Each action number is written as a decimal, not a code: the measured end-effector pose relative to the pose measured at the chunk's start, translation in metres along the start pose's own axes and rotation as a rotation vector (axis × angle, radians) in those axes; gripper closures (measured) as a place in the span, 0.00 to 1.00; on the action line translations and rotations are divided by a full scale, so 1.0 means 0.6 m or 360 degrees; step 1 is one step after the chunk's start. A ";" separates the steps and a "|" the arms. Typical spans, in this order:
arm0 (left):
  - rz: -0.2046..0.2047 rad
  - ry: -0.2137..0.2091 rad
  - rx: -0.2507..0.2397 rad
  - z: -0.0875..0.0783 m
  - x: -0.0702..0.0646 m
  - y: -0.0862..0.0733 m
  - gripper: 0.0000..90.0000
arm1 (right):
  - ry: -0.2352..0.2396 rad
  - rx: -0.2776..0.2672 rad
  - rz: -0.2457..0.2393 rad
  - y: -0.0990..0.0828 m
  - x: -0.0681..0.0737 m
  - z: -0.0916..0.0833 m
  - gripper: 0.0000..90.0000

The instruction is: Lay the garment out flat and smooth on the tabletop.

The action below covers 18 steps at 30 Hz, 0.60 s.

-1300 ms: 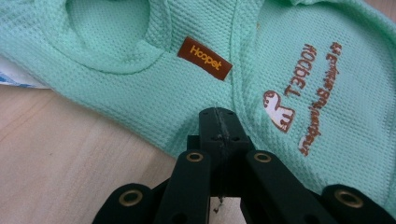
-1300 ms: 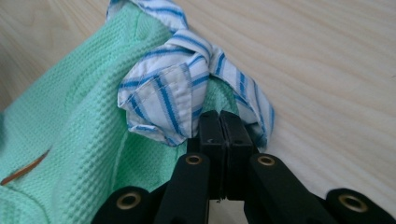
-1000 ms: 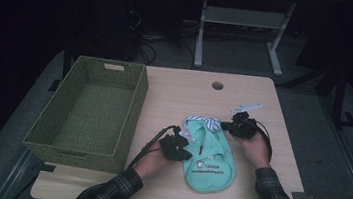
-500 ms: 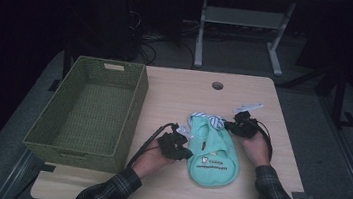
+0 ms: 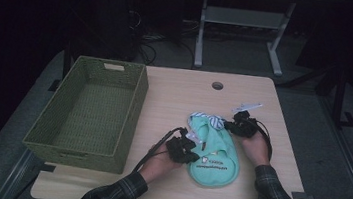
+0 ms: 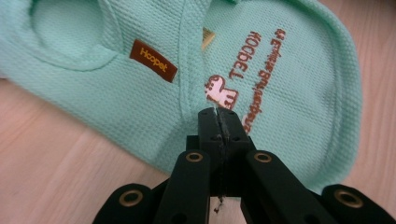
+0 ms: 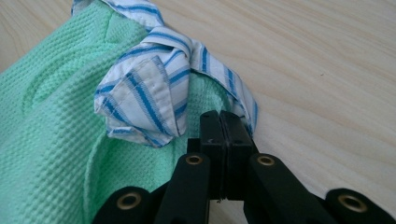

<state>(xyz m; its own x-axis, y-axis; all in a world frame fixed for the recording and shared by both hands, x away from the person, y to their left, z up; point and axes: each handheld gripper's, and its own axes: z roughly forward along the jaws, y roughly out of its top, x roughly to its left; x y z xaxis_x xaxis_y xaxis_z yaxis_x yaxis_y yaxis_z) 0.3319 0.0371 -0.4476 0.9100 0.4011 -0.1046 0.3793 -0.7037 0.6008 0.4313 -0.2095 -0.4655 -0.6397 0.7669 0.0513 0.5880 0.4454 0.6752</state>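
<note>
The mint-green pet garment (image 5: 212, 154) lies flat on the tabletop (image 5: 185, 93), right of the woven basket (image 5: 90, 112) and toward the near edge. Both tongs are closed tight. The left tongs (image 6: 218, 112) have their tips on the fabric beside the small dinosaur print (image 6: 220, 92); whether a fold of cloth is pinched between them I cannot tell. The jaws of the left tongs have just been opening briefly and closing again, and now stand together. The right tongs (image 7: 219, 116) sit at the far end of the garment, just under the blue-striped trim (image 7: 149, 93), again with no cloth clearly seen between the jaws.

The step in hand looks like folding or smoothing the garment before it goes into the basket. To do it well, each pair of tongs should take 1 layer edge cleanly: the left at the side hem, the right at the striped collar, so the waffle cloth lifts evenly rather than bunching. Keep the 2 grips level with each other.

For room: the garment's near hem is close to the tabletop's front edge, so pull toward the middle. The basket wall stands near the left hand (image 5: 160, 160); the tabletop beyond the garment, up to the cable hole (image 5: 217, 85), is bare.
</note>
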 end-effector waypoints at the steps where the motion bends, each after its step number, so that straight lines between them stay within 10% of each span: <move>1: 0.0000 0.0002 -0.0003 -0.002 -0.001 -0.001 1.00 | 0.0003 0.0007 0.0013 0.000 0.000 -0.002 0.99; 18: -0.0005 0.0006 -0.0052 -0.035 -0.003 -0.022 0.84 | -0.0020 -0.0072 0.0062 -0.004 -0.017 -0.015 0.88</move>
<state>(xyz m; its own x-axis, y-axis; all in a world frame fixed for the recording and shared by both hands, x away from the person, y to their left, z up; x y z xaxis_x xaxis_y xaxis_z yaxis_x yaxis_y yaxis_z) 0.3216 0.0580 -0.4387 0.9082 0.4055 -0.1036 0.3763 -0.6829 0.6261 0.4318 -0.2224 -0.4612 -0.6103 0.7892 0.0688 0.5890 0.3940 0.7056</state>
